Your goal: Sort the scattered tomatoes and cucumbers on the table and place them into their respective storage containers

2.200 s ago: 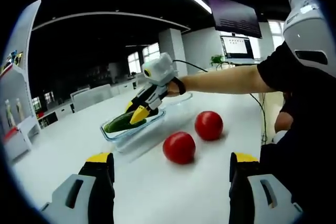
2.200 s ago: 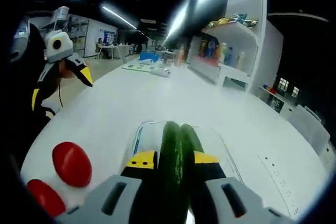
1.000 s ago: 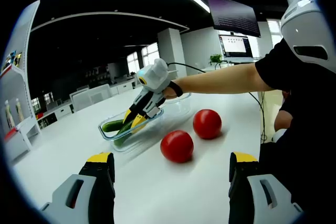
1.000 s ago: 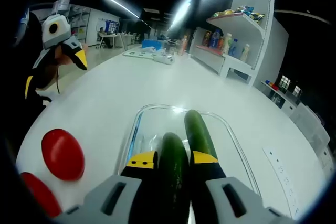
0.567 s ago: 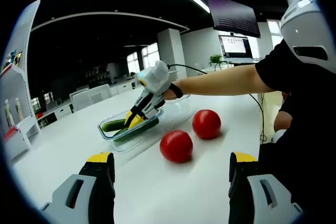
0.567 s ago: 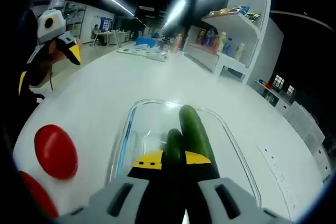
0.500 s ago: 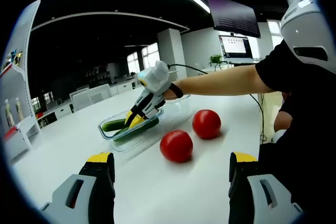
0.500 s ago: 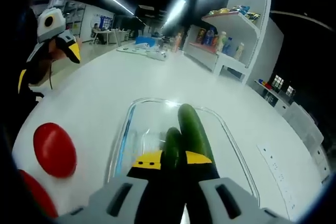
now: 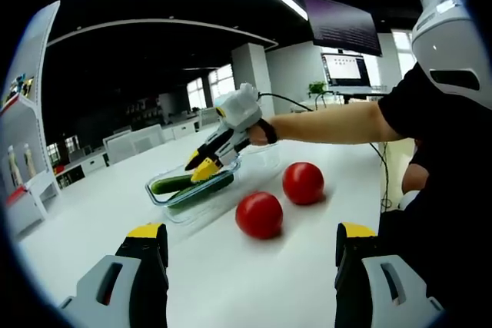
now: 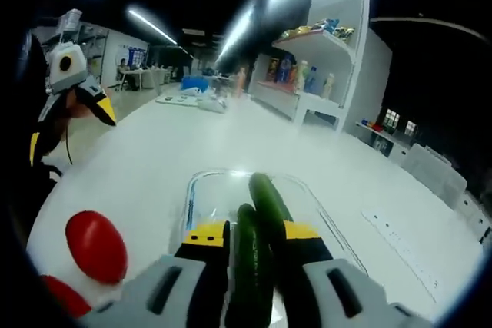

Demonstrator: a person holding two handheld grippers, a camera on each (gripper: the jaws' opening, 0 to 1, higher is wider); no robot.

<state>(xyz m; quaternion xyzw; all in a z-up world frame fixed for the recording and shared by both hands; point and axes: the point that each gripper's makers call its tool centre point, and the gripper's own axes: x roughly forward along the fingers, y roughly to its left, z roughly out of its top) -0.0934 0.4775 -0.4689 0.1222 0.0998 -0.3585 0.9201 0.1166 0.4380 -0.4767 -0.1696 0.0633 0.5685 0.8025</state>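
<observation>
Two green cucumbers [image 9: 184, 184] lie side by side in a clear glass container [image 9: 165, 199] on the white table. My right gripper [image 9: 203, 167] hovers just above them, jaws apart and holding nothing. In the right gripper view the jaws [image 10: 254, 231] straddle the nearer cucumber [image 10: 247, 263] without touching it, and the other cucumber [image 10: 265, 196] lies beside it in the container [image 10: 189, 199]. Two red tomatoes [image 9: 260, 215] [image 9: 304, 183] sit on the table right of the container. My left gripper [image 9: 251, 245] is open and empty, low before the near tomato; it also appears at far left [image 10: 69, 128].
A second clear container [image 9: 269, 151] stands behind the right arm [image 9: 330, 120]. The tomatoes [image 10: 96, 246] [image 10: 60, 293] lie at lower left of the right gripper view. White shelves with bottles [image 10: 323, 59] stand beyond the table's far edge.
My right gripper opened, let go of the cucumber in the container beside the first one, and rose a little. The left gripper stayed still.
</observation>
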